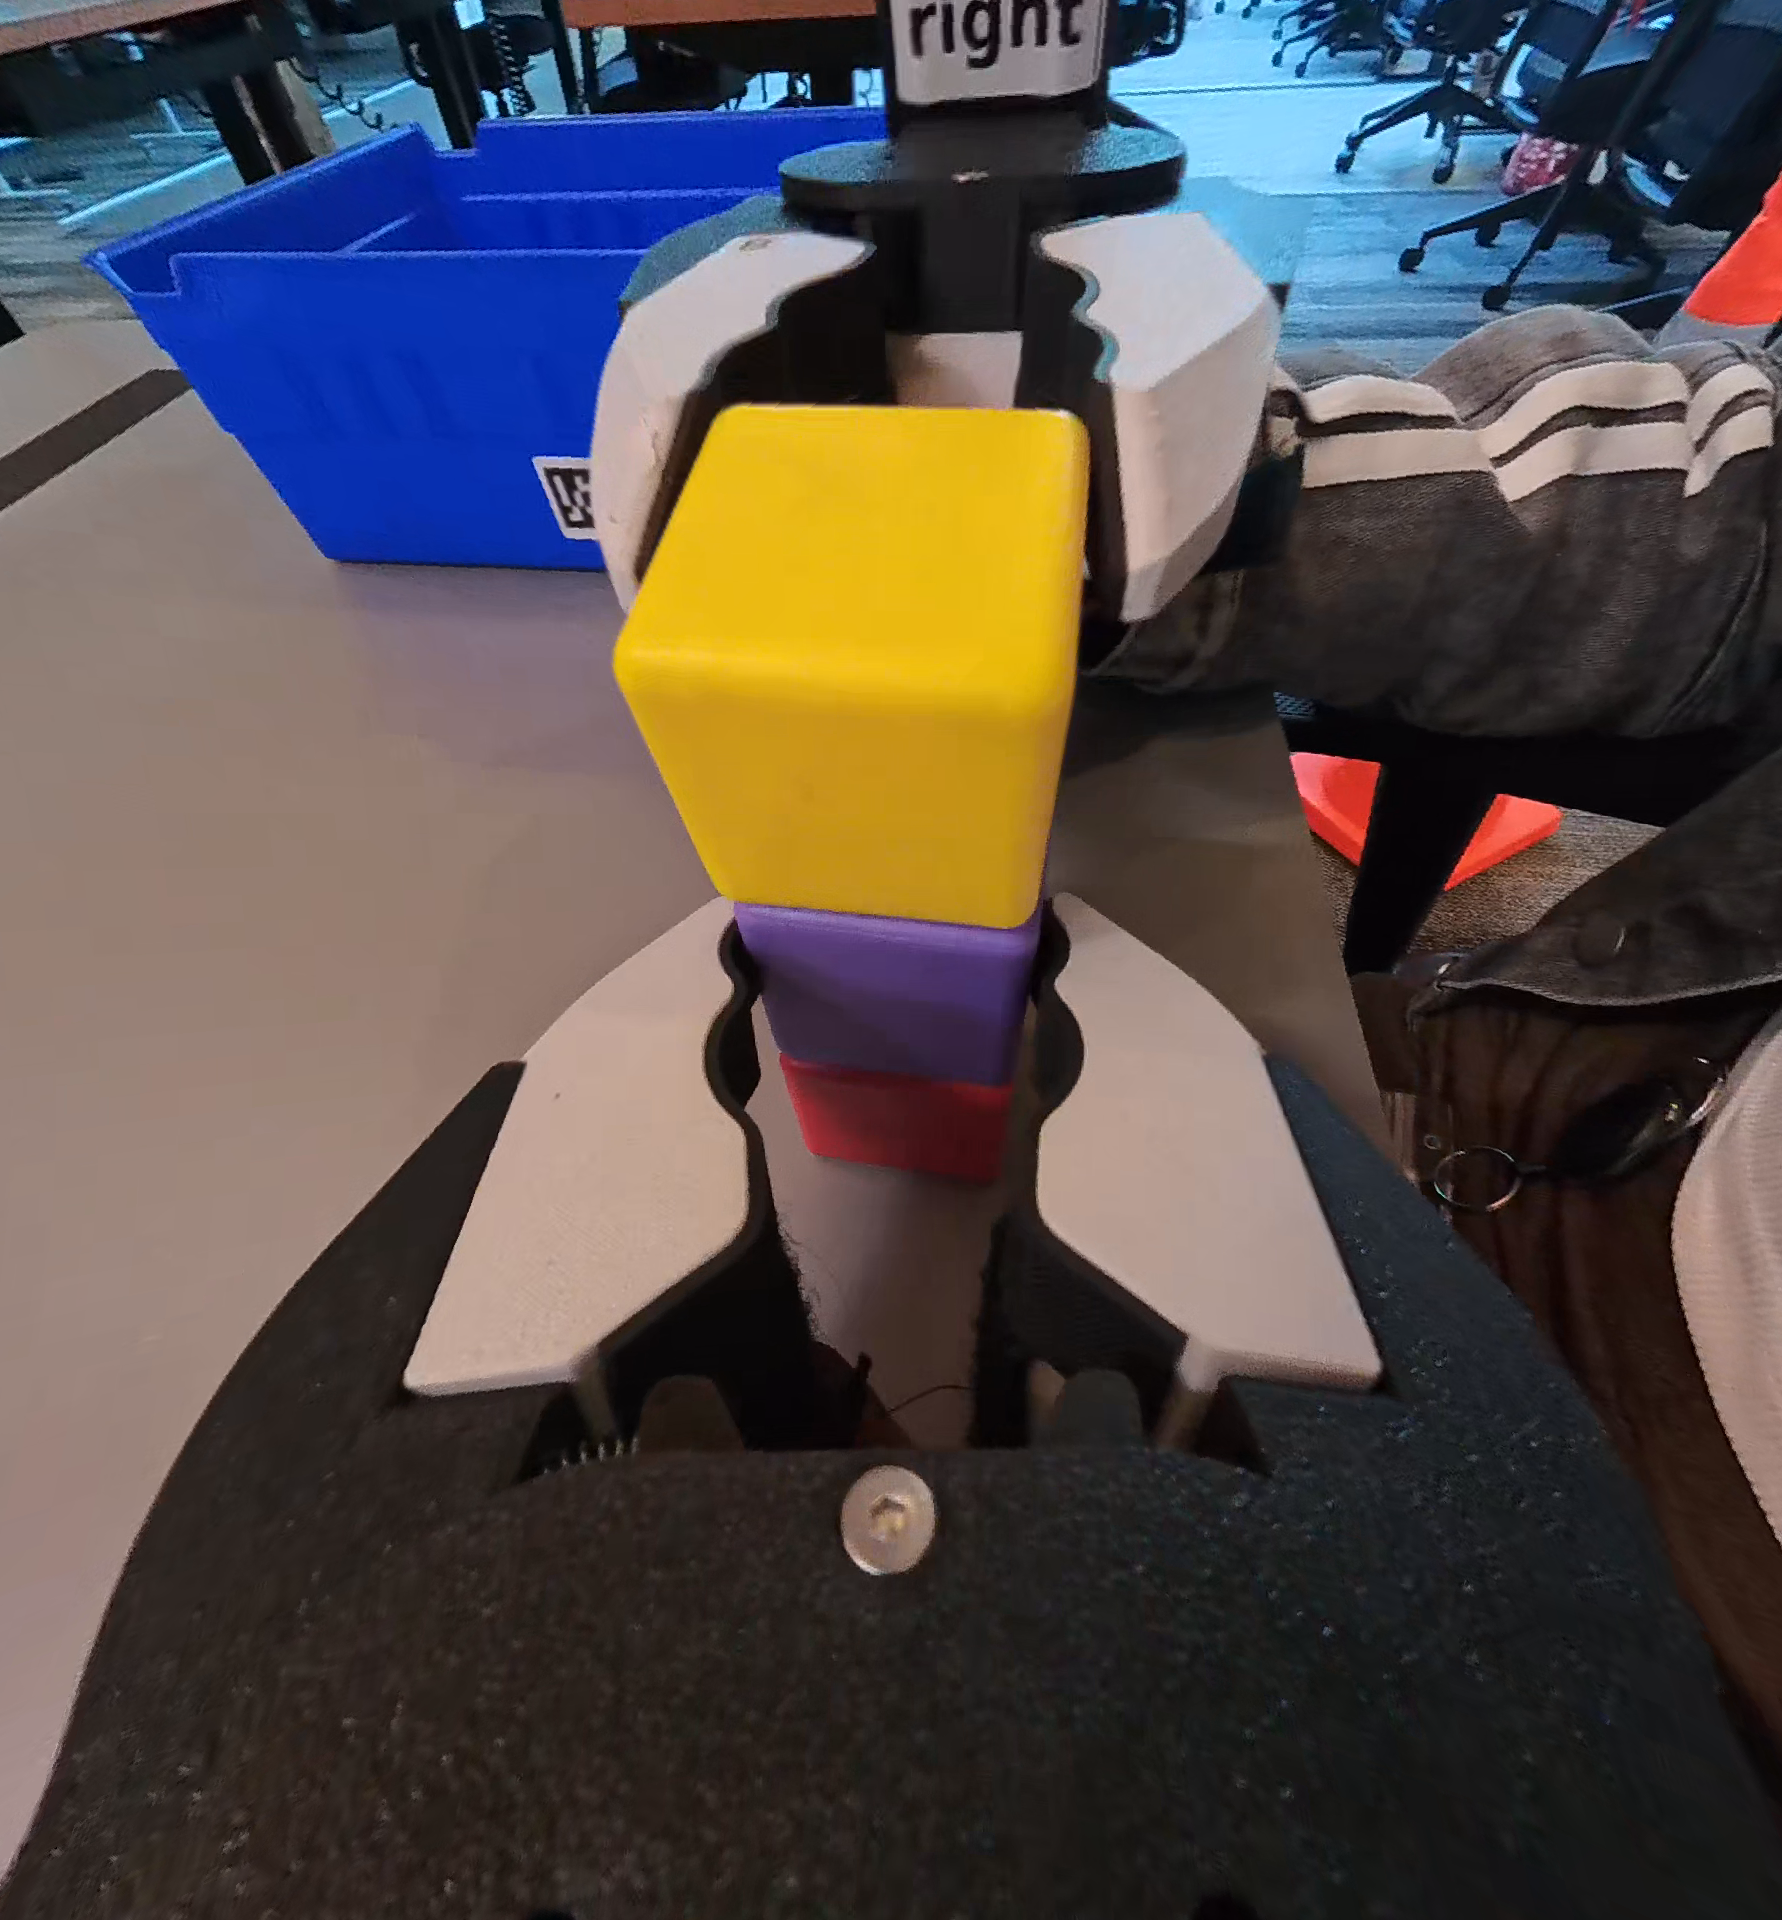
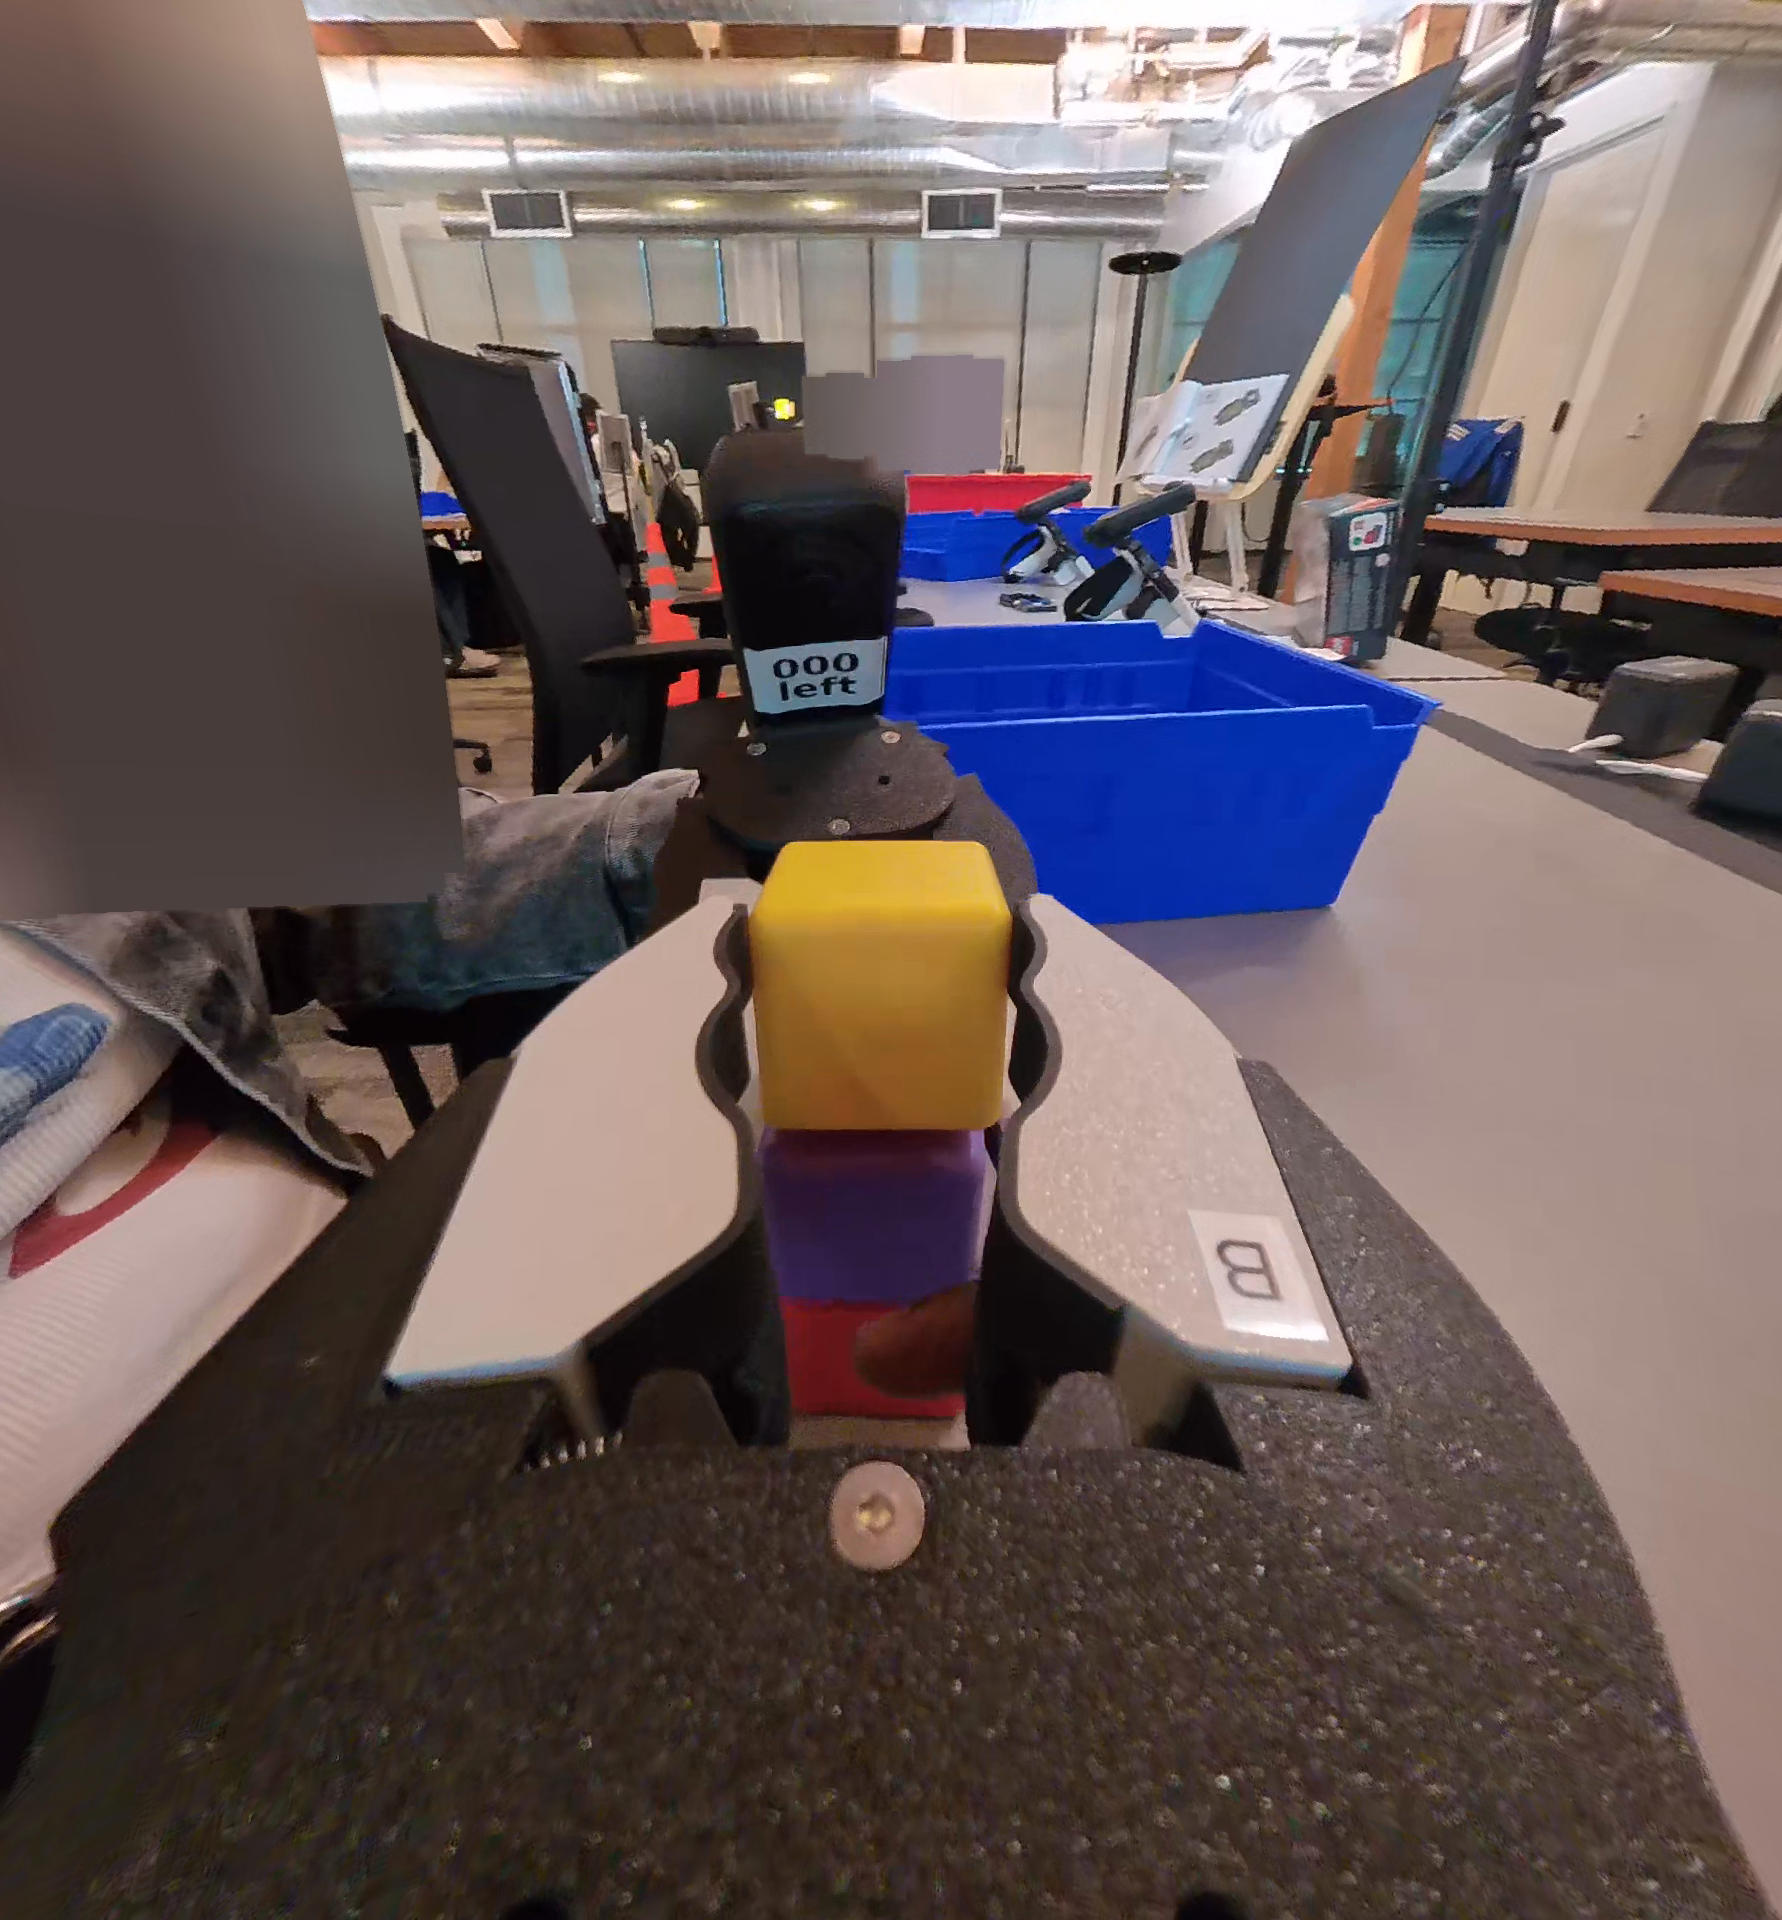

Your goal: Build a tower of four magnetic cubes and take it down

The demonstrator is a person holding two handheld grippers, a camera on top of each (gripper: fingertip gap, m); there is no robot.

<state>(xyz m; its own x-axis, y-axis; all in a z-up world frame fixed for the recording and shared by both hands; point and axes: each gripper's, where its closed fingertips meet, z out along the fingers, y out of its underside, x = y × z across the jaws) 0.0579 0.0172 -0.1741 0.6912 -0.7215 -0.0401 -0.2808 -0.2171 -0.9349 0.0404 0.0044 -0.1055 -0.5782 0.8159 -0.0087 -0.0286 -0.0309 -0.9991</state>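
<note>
From your left wrist, you see a stack of three cubes standing on the grey tabletop [image 1: 243,831]: a yellow cube [image 1: 845,665] on top, a purple cube [image 1: 892,992] under it and a red cube [image 1: 902,1127] at the bottom. Your left tongs [image 1: 892,987] sit at 6 o'clock of the stack, closed narrow around the purple cube, with the dark pads [image 1: 736,997] against its two sides. At 12 o'clock your right tongs [image 1: 866,499] reach in from the far side and clasp the yellow cube between their grey fingers. A blue bin [image 1: 378,395] stands at 10 o'clock, well apart from the stack.

From your right wrist, the same stack fills the middle: the yellow cube [image 2: 879,982] sits between your right tongs [image 2: 879,987], which press on it from both sides, with the purple cube [image 2: 871,1216] and the red cube [image 2: 866,1361] below. Your left tongs show only as a black body at 12 o'clock behind the stack; their fingers are hidden here. The blue bin [image 2: 1157,790] lies at 2 o'clock.

Only three cubes show; no fourth is in sight. You are either setting the third cube down or pulling it off, and the pictures do not settle which. Either way, steady the purple cube while the yellow one moves.
</note>
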